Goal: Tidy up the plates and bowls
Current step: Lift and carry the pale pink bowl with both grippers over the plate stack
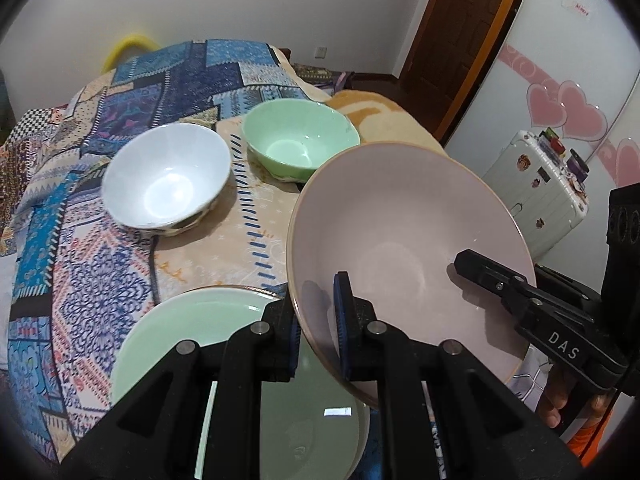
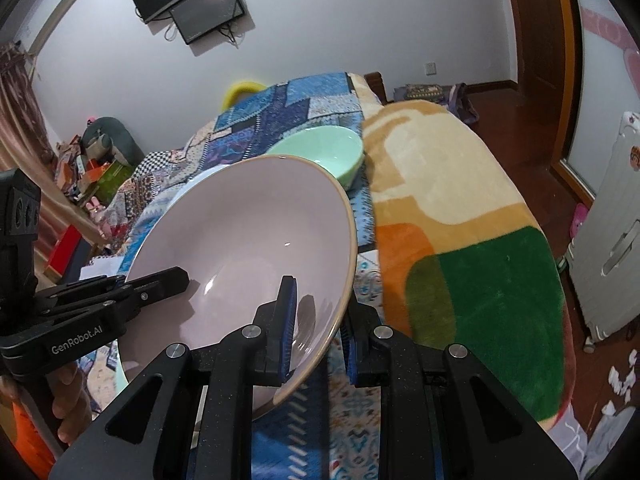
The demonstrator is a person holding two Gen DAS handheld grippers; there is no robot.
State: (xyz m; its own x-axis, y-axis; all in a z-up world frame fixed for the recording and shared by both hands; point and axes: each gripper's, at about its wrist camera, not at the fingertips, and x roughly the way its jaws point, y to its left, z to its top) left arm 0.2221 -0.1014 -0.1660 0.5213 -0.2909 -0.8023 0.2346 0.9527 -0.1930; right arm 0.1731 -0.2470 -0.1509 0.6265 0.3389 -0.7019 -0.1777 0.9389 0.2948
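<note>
Both my tongs grip one pale pink ceramic plate above the patterned bed.

My left tongs are clamped on the near-left rim of the wide, shallow pale pink ceramic plate, one blue pad inside the hollow and one under it; my right tongs are clamped the same way on the opposite rim. The plate hangs clear of the bed, tilted, its hollow facing up and toward me, its far edge higher than the near edge. Being round, it has no long axis. Below its near-left edge a pale green round plate lies flat on the blue patchwork bedspread. Farther back stand a white round bowl and, just beside it, a mint green round bowl, both upright and apart.
</note>
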